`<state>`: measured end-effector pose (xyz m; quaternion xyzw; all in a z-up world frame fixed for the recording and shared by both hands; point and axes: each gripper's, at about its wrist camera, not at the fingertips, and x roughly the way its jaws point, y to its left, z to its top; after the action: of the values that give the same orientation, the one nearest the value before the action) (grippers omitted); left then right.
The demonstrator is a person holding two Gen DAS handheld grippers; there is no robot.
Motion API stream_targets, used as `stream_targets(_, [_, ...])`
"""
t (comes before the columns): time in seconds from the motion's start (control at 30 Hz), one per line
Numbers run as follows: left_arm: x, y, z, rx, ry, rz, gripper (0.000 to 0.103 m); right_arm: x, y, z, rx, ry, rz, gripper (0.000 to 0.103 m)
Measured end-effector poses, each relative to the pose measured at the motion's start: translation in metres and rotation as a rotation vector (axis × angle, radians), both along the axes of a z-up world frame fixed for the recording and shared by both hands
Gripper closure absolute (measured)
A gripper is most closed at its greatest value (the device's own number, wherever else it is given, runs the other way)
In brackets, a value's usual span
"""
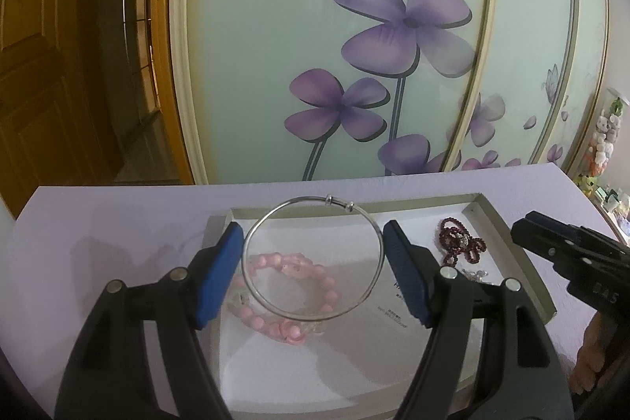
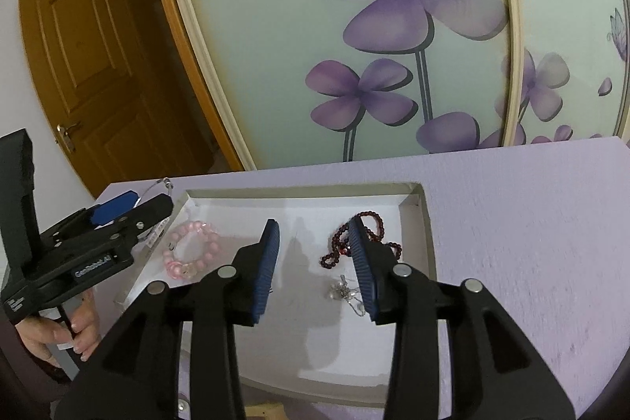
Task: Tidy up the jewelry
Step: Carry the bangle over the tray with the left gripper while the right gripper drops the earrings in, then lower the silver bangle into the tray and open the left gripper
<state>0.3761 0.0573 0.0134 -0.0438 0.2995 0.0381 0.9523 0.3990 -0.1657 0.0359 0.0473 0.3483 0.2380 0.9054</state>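
Left hand-held gripper (image 1: 313, 264): blue pads pinching a silver bangle (image 1: 313, 258) across its width, one pad on each side of the ring. The bangle stands nearly upright between the pads, its clasp (image 1: 339, 202) uppermost; its plane faces the camera. It hangs above the left half of the tray (image 1: 508, 243), directly over the pink bracelet (image 1: 291, 286).

Right hand-held gripper (image 2: 315, 262): pads spread, nothing between them. It hovers over the right half of the tray, above bare floor between the pink bracelet (image 2: 193, 250) to its left and the dark red beads (image 2: 366, 239) at its right pad.

Tray: shallow, white floor, raised rim, lying on the lilac tabletop (image 2: 512, 243). Contents: pink bracelet, coiled flat, left; dark red bead strand, bunched, right and toward the back; a small silver chain or pendant (image 2: 346, 294), tangled, in front of the red beads, detail too fine to make out.

Relation governing the next move: the bangle is already held, and its resting place lies straight below the left hand-held gripper. Judged from this, lowering it as it stands would drop it onto the pink bracelet; a shift toward the bare floor in the middle would set it apart. The bangle would need tipping flat to lie stable. For the red beads and silver piece, the right hand-held gripper is the nearer.

Surround: sliding wardrobe door (image 1: 354, 46) with purple flowers, wooden door (image 2: 90, 58).
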Motion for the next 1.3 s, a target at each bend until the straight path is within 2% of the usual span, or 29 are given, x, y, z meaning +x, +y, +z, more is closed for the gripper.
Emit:
stream_targets(0.73, [0.023,-0.015,-0.022,-0.024,0.090,-0.041,0.030,-0.007,-0.001,-0.010,-0.047,0.010,0.005,0.064])
stream_targets(0.87, [0.018,-0.014,-0.020,-0.023,0.084,-0.038,0.023,-0.010,-0.002,-0.008,-0.045,0.006,0.005,0.064])
stream_targets(1.07, [0.004,-0.005,-0.011,-0.027,0.061,-0.016,0.022,-0.022,-0.006,0.000,-0.038,-0.015,0.000,0.064])
stream_targets(1.3, [-0.038,0.016,0.001,-0.009,0.022,0.036,0.022,-0.046,-0.017,0.014,-0.026,-0.051,-0.010,0.064])
